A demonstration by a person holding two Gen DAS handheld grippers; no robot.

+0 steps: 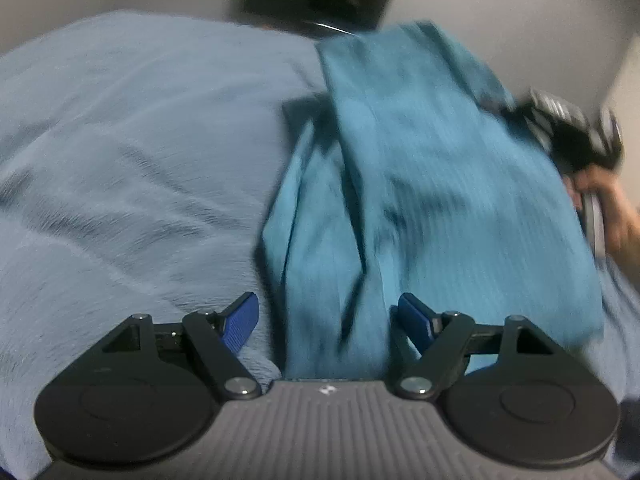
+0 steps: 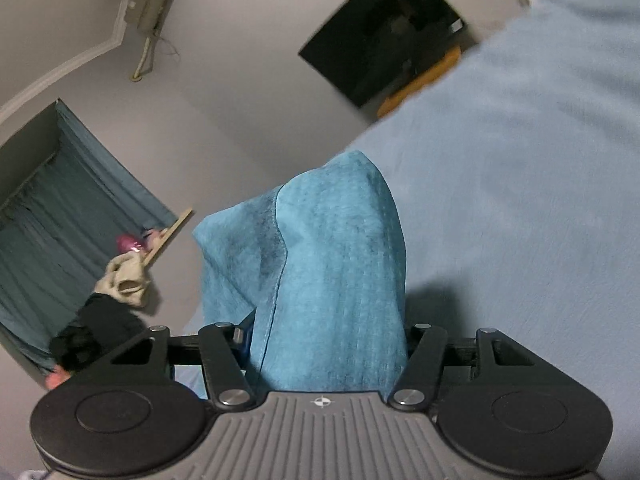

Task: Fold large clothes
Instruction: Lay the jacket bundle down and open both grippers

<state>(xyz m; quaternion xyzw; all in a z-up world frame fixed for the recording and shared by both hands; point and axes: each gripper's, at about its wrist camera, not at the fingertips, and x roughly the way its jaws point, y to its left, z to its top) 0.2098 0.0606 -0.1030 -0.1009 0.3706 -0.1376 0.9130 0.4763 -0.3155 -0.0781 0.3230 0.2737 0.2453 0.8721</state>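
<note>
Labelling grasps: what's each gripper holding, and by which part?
Right gripper: a bunched fold of the teal garment; pads hidden, so grip uncertain. Left gripper: open, cloth between the fingers, not pinched.

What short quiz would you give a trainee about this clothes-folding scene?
1. True or false: the teal garment lies partly on a light blue blanket.
2. The left tool is: A, open with cloth between its fingers; B, shut on the blanket; C, shut and empty.
3. Which tool grips a bunch of the garment, raised off the blanket?

Key: 1 true; 2 A; 3 the right tool.
</note>
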